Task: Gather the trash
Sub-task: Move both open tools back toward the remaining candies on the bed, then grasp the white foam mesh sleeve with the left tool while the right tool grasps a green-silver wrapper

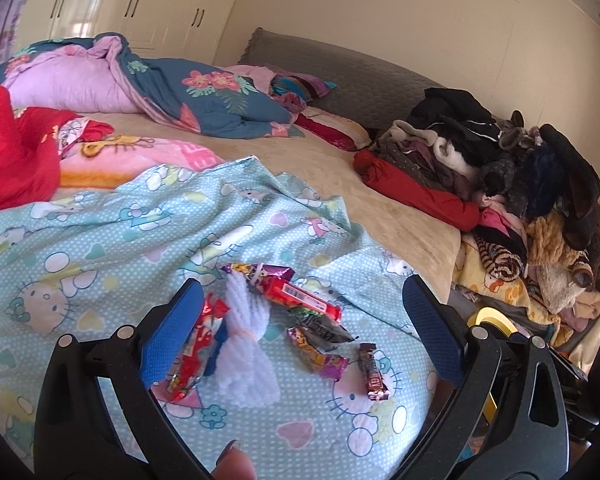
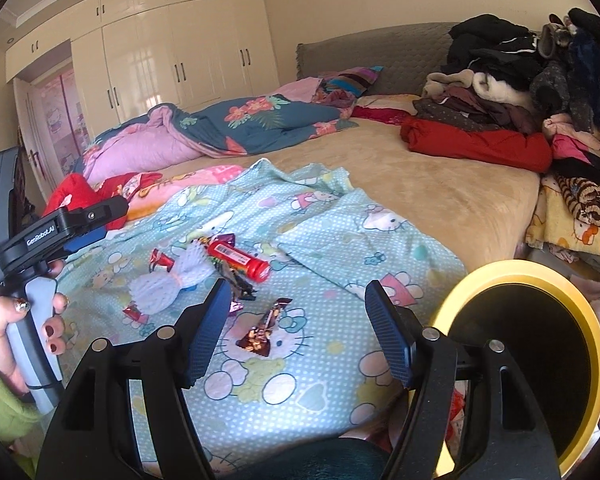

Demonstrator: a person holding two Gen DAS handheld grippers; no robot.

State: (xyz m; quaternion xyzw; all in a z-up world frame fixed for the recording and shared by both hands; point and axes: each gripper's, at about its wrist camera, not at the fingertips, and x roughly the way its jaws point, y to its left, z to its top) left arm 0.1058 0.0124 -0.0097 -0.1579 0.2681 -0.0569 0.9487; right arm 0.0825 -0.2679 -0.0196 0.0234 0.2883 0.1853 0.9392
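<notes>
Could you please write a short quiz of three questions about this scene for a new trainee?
1. True or false: the right gripper has its fingers shut on the small brown wrapper.
2. Which item lies among the wrappers on the cartoon-cat sheet? A) a white knitted bundle B) a glass bottle C) a book
3. Fill in: the bin with the yellow rim stands beside the bed, at the ____ edge of the right wrist view.

Key:
1. False; the fingers are open, holding nothing.
2. A, the white knitted bundle.
3. Right.
</notes>
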